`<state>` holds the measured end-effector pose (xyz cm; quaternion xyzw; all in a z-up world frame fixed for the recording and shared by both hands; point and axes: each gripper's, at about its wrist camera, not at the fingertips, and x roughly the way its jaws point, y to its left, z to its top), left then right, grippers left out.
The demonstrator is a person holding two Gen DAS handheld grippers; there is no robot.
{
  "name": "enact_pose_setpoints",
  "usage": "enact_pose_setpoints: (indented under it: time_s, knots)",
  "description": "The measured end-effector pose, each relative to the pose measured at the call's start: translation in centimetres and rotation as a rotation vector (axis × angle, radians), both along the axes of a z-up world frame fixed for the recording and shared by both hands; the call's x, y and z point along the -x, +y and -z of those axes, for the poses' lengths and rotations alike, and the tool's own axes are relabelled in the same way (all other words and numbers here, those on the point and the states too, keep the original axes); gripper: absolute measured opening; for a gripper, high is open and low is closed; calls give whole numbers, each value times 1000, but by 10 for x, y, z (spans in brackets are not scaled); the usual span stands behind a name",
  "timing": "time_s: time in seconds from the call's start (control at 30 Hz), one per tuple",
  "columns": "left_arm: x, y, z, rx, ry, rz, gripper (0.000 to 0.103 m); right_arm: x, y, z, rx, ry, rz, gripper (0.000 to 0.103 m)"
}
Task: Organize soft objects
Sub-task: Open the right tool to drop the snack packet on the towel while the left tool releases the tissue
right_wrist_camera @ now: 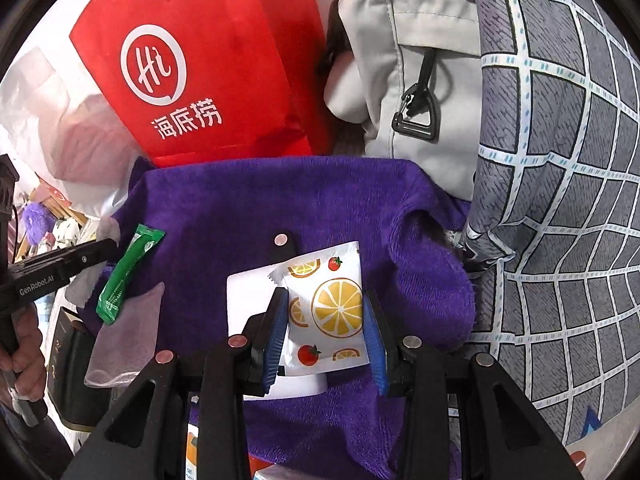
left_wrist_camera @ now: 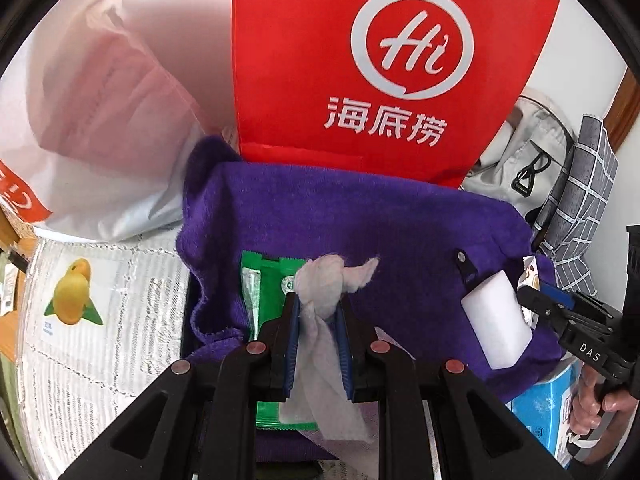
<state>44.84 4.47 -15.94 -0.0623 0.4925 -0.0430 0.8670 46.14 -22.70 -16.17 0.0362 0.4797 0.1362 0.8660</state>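
Observation:
A purple towel (left_wrist_camera: pixel 360 220) (right_wrist_camera: pixel 320 200) lies spread out below both grippers. My left gripper (left_wrist_camera: pixel 318 304) is shut on a crumpled grey-white wipe (left_wrist_camera: pixel 320 288), whose tail hangs down between the fingers. Under it on the towel lies a green sachet (left_wrist_camera: pixel 268 292) (right_wrist_camera: pixel 128 276). My right gripper (right_wrist_camera: pixel 325 296) is shut on a white sachet printed with orange slices (right_wrist_camera: pixel 328 312), just above a white block (left_wrist_camera: pixel 496 320) (right_wrist_camera: pixel 252 300) that rests on the towel. In the left wrist view the right gripper (left_wrist_camera: pixel 524 296) comes in from the right edge.
A red paper bag (left_wrist_camera: pixel 380 60) stands behind the towel, with a white plastic bag (left_wrist_camera: pixel 100 100) to its left and a grey backpack (right_wrist_camera: pixel 408 80) to its right. A grey checked cloth (right_wrist_camera: pixel 560 200) fills the right side. A foil bag with a mango picture (left_wrist_camera: pixel 100 320) lies left.

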Motion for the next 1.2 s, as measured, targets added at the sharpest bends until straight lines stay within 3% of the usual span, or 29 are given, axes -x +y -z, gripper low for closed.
enact_pose_setpoints:
  time_s: [0.27,0.43,0.53,0.67,0.77,1.0,1.2]
  knots:
    - [-6,-1,10,16,35,-1,17,0,0,-1,0,13,-8,44]
    - [-9,-2,15,27,43,2,18,1,14,-5,30,-26,-31,65]
    - [-9,-5,16,23,44,14,18,5,16,-13,51,-54,-33,67]
    - [-9,-7,15,22,38,13,28,14,19,-29,36,-96,-37,67]
    - [-9,-11,13,4,54,5,53,23,25,-45,29,-140,-42,69]
    - [8,-16,-16,-5,-4,24,53,59,34,-66,51,-187,-54,72]
    - [31,-19,-53,17,-94,59,53,130,48,-55,6,-101,-105,72]
